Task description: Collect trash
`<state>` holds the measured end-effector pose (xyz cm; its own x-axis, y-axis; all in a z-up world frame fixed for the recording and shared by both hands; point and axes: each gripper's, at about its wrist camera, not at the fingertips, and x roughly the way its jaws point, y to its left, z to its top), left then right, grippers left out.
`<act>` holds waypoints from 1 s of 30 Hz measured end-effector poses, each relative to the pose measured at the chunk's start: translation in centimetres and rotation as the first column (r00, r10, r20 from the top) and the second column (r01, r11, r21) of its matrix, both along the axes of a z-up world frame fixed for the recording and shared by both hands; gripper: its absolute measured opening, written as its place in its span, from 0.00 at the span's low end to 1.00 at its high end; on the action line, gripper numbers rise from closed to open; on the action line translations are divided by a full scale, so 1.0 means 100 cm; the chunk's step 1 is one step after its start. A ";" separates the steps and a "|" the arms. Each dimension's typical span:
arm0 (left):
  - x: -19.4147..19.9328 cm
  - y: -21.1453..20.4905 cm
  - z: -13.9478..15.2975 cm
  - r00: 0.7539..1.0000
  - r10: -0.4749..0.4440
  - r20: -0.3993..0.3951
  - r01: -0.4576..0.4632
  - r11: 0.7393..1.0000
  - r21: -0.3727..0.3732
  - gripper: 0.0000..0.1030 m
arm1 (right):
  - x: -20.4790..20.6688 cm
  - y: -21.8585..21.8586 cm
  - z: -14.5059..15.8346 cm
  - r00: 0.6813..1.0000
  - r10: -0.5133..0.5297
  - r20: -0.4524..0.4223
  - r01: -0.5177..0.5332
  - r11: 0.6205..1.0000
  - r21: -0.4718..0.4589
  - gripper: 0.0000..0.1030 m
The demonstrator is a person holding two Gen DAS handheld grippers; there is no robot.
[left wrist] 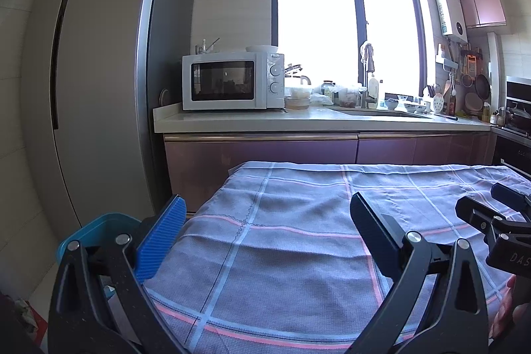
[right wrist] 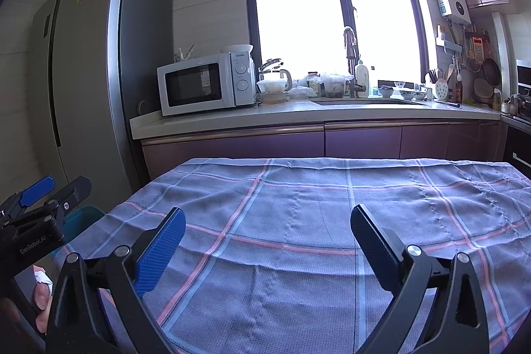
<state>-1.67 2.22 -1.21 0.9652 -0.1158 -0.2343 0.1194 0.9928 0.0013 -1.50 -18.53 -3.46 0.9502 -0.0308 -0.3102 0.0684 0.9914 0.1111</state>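
A table under a blue-grey checked cloth (left wrist: 298, 238) fills the lower part of both views, and no loose trash shows on the cloth (right wrist: 315, 221). My left gripper (left wrist: 265, 208) hovers open over the table's left end with nothing between its fingers. It also appears at the left edge of the right wrist view as the left gripper (right wrist: 61, 186). My right gripper (right wrist: 267, 214) hangs open and empty over the cloth's near middle. Its tips also enter the left wrist view as the right gripper (left wrist: 481, 198). A teal bin (left wrist: 99, 228) stands on the floor by the table's left corner.
The same teal bin (right wrist: 83, 216) shows below the left gripper. A tall grey fridge (left wrist: 99, 72) stands at the left. Behind the table runs a counter (left wrist: 315, 121) with a white microwave (left wrist: 232, 80), a sink, jars and bowls. A hand (right wrist: 41, 294) holds the left gripper's handle.
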 end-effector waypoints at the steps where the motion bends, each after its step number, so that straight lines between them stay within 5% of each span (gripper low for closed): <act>1: 0.000 0.001 0.000 1.000 -0.001 0.000 0.001 1.000 0.000 0.95 | 0.000 0.000 0.000 1.000 0.000 0.000 0.000 1.000 -0.001 0.93; 30: 0.001 0.001 0.000 1.000 -0.005 0.001 0.005 1.000 0.000 0.95 | 0.001 -0.006 0.001 1.000 -0.008 0.001 0.008 1.000 0.002 0.93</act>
